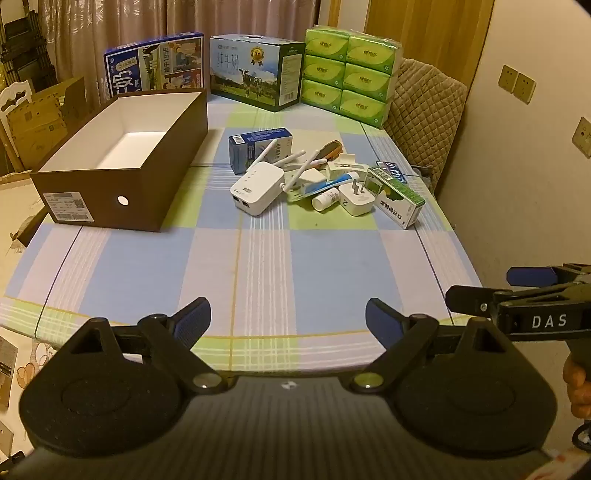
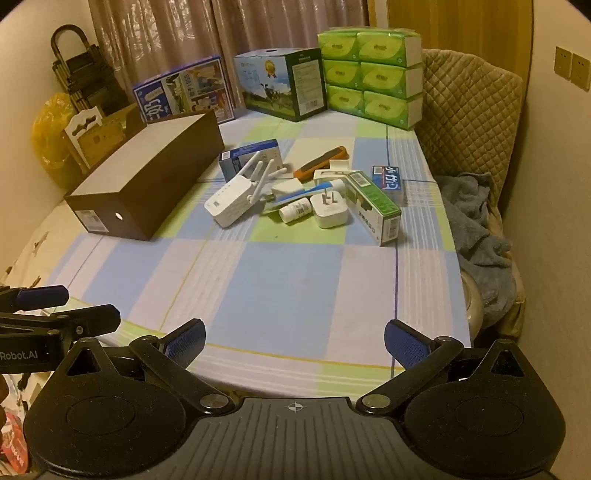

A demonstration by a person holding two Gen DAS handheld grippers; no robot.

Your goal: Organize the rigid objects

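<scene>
Pile of small objects (image 1: 325,181): mid-tabletop (image 1: 258,266), right of open brown box (image 1: 122,162) | left tongs (image 1: 288,317): released, empty, near edge | right tongs (image 2: 295,341): released, empty

A table (image 1: 266,266) under a checked blue, lilac and green cloth fills the room's middle. Behind it hang pinkish-brown patterned curtains (image 1: 122,29). A chair with a quilted beige cover (image 2: 469,110) stands against the cream right wall (image 1: 535,184), which carries 2 brass-coloured wall sockets (image 1: 517,83). The light is dim and yellowish.
</scene>
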